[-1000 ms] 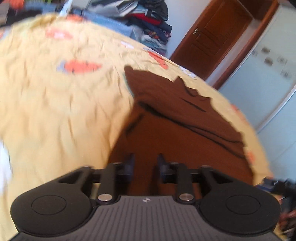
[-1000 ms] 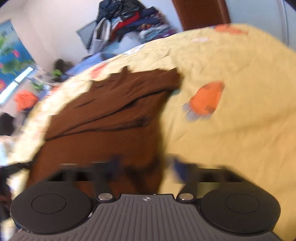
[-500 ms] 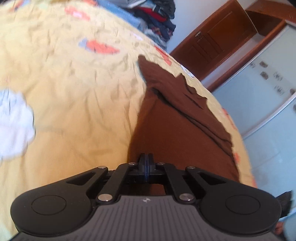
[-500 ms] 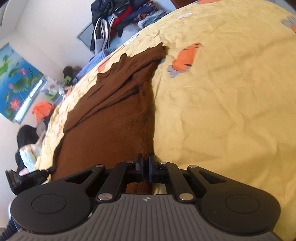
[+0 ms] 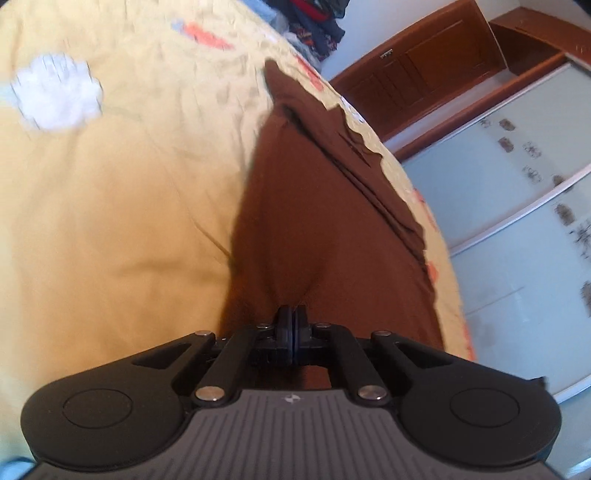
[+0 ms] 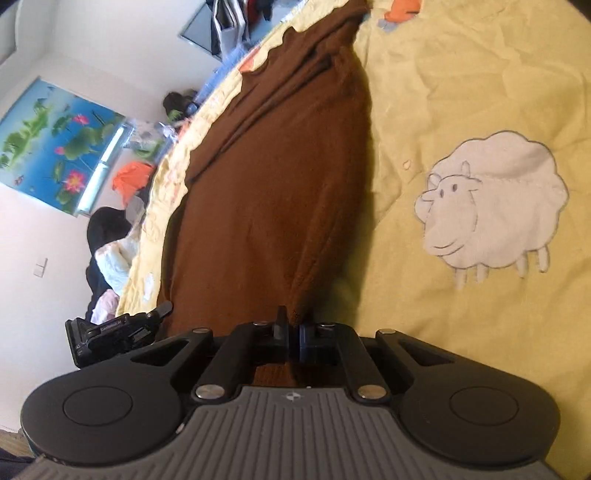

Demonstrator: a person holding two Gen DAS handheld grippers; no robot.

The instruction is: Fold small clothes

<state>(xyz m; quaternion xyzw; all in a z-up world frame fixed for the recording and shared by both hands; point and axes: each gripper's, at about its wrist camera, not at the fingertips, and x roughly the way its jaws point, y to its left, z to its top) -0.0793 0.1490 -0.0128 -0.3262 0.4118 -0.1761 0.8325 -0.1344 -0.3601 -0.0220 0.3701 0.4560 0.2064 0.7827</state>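
Note:
A brown garment (image 5: pixel 325 221) lies lengthwise on the yellow bedsheet (image 5: pixel 110 221), drawn into a long narrow shape with folds along its far side. My left gripper (image 5: pixel 293 314) is shut on its near edge, and the cloth puckers at the pads. In the right wrist view the same brown garment (image 6: pixel 277 184) runs away from my right gripper (image 6: pixel 293 323), which is shut on the near edge's right corner. The left gripper (image 6: pixel 160 309) shows at the left of that view, beside the garment's other near corner.
The sheet carries a white sheep print (image 6: pixel 491 206) right of the garment and another white patch (image 5: pixel 55 92). A clothes pile (image 5: pixel 317 18), a wooden door (image 5: pixel 424 74) and glass wardrobe doors (image 5: pixel 517 221) stand beyond the bed. A lotus poster (image 6: pixel 55 140) and heaped clothes (image 6: pixel 110 258) are at the left.
Both grippers went from open over the garment's near edge to shut on it. Since then they have moved across the bed with it, stretching the cloth longer and narrower.

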